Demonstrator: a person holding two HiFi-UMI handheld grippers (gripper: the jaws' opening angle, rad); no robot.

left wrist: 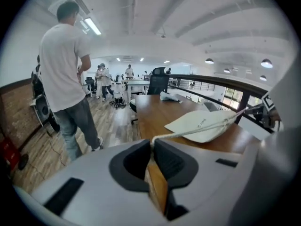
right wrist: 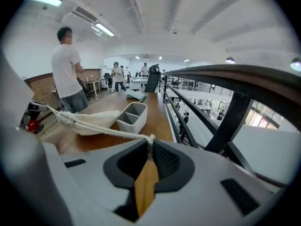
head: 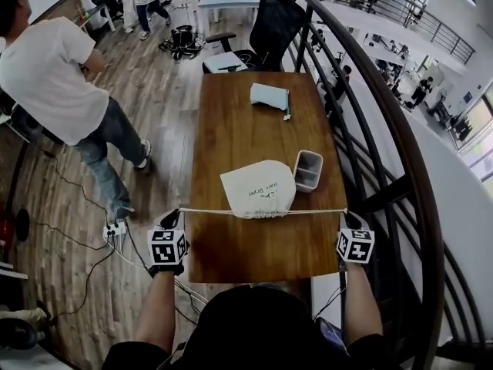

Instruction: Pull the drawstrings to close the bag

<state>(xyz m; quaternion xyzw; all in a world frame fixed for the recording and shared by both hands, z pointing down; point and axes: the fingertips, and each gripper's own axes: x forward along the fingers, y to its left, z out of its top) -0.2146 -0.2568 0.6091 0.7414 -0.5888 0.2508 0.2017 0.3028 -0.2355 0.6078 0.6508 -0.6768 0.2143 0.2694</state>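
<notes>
Drawstrings point(head: 231, 211) taut; bag point(head: 258, 189) mouth gathered.
Left tongs point(head: 176, 213), right tongs point(head: 344, 213) clamp the string ends; bag soft, light, probably slides easily.

Left claw point(left wrist: 151, 143) pinching drawstring point(left wrist: 196, 131), taut to bag point(left wrist: 200, 121)

Cream bag point(head: 258, 189) flat on wooden table point(head: 239, 122), mouth cinched (2 drawstrings point(head: 223, 210) taut)
</notes>
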